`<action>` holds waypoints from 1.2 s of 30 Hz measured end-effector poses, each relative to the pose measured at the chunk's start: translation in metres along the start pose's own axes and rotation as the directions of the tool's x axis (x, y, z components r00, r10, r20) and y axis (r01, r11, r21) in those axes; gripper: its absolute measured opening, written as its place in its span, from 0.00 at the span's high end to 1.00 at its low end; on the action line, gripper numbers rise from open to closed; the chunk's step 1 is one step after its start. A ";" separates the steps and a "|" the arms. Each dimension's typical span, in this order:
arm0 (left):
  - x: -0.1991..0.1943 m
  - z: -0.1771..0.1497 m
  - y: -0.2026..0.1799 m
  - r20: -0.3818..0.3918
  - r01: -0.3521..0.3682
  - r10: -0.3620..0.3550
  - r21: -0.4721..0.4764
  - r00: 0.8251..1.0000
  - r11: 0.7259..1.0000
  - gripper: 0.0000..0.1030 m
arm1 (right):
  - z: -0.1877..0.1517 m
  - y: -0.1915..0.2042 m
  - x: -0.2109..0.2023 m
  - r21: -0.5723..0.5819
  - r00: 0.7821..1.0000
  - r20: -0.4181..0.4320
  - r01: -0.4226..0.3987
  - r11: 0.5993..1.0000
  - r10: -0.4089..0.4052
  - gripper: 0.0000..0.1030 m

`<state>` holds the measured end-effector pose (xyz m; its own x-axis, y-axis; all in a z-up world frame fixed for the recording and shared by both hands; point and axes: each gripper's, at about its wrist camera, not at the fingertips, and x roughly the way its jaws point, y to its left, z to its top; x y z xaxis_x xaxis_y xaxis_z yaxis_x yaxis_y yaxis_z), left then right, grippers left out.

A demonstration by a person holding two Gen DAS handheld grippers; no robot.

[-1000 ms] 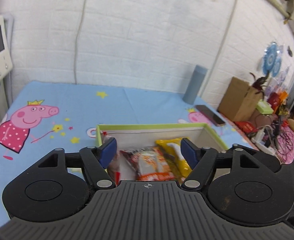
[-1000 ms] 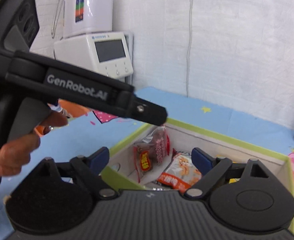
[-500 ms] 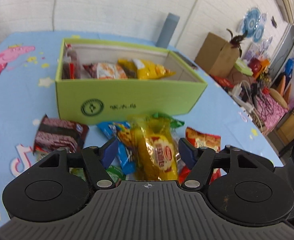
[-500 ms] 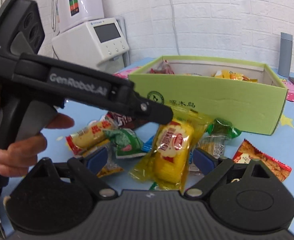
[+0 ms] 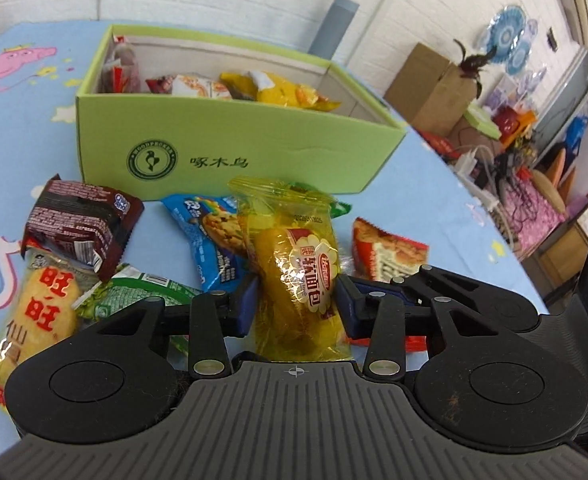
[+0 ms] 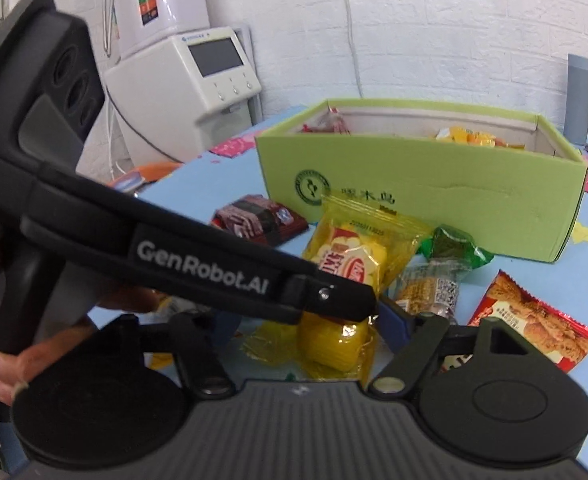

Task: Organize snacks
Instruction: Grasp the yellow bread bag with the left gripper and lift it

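Note:
A yellow bread packet [image 5: 294, 264] lies on top of a pile of snacks in front of the green box [image 5: 254, 152]. My left gripper [image 5: 297, 306] straddles the packet's middle; its jaws are closing and both blue pads touch the wrapper's sides. In the right wrist view the left gripper [image 6: 333, 300] crosses from the left over the yellow packet [image 6: 349, 264]. My right gripper [image 6: 309, 324] is at the packet's near end, jaws closing, with gaps still beside the wrapper. The box [image 6: 433, 184] holds several snacks.
Around the yellow packet lie a brown packet [image 5: 78, 228], a blue cookie packet [image 5: 210, 232], a red packet [image 5: 389, 252], a green packet [image 5: 134, 292] and a rice cracker packet [image 5: 46, 312]. A white machine [image 6: 198, 80] stands off the table's left; a grey cylinder [image 5: 333, 24] stands behind the box.
Both grippers came back and down from over the box to the pile in front of it. Their jaws have narrowed around the yellow packet, and the left pads now touch it.

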<state>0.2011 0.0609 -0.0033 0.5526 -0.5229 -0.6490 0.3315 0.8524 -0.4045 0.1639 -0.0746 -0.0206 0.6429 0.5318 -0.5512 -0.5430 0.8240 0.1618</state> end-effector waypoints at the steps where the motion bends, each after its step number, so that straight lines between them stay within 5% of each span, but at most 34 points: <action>1: -0.006 -0.001 -0.003 0.011 0.006 -0.006 -0.006 1.000 1.000 0.77 | 0.001 0.004 -0.007 -0.004 1.000 0.014 -0.002 1.000 0.002 0.22; 8: -0.039 -0.029 -0.027 0.034 0.015 -0.014 -0.012 0.999 1.000 0.77 | -0.009 0.030 -0.044 -0.036 0.998 0.055 0.000 0.999 0.002 0.17; 17: -0.050 -0.096 -0.027 -0.029 -0.005 0.002 -0.079 1.000 0.997 0.69 | -0.063 0.055 -0.064 0.004 0.998 -0.026 -0.055 0.998 0.055 0.14; 27: -0.078 -0.103 -0.009 0.044 -0.085 0.093 -0.149 0.995 0.985 0.56 | -0.073 0.057 -0.086 0.020 0.998 0.010 -0.057 0.998 0.057 0.09; 36: -0.075 -0.107 0.003 0.033 -0.080 0.088 -0.199 0.996 0.977 0.55 | -0.065 0.029 -0.058 0.180 0.983 -0.030 -0.172 0.969 0.180 0.08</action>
<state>0.0791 0.1012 -0.0248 0.6044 -0.4453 -0.6606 0.1274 0.8725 -0.4716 0.0752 -0.0944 -0.0374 0.5179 0.6654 -0.5376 -0.5395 0.7417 0.3984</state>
